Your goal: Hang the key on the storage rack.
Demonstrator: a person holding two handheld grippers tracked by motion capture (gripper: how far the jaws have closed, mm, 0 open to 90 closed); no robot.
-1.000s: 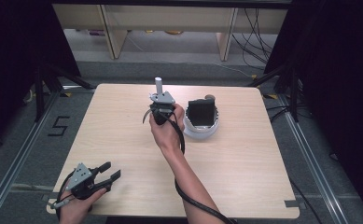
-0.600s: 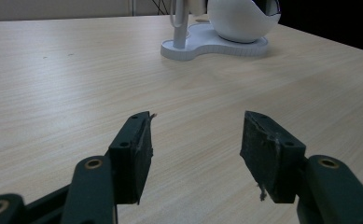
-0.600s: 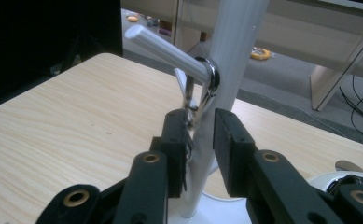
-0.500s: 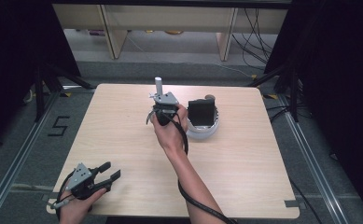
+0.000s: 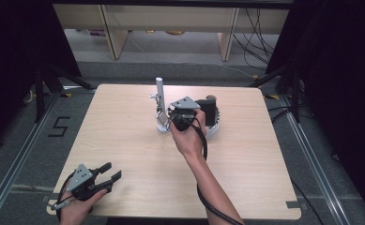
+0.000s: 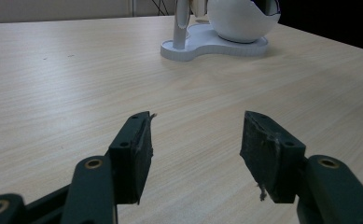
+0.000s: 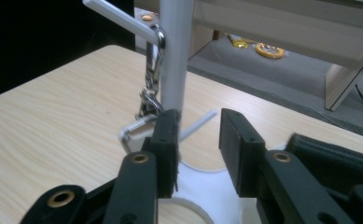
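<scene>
Table [image 5: 124,140] of pale wood is carrying a white stand [image 5: 160,105] near its far middle: an upright post on a flat base, with thin pegs sticking out sideways. Just beside the stand, on the same base, a white bowl-shaped holder [image 5: 216,129] is cradling a black object [image 5: 208,108]. A metal keychain [image 7: 150,88] is hanging by its clip from an upper peg, close against the post, with a small pale tag at its lower end. The right gripper [image 7: 198,140] is sitting at the foot of the post, its jaws having just been opening and now standing partly apart, with nothing between them; the left jaw is lying just beside the tag, touching or not I cannot tell. The left gripper [image 6: 195,149] is resting low over the near left corner of the table, well apart from the stand, its jaws spread wide and gripping nothing.
</scene>
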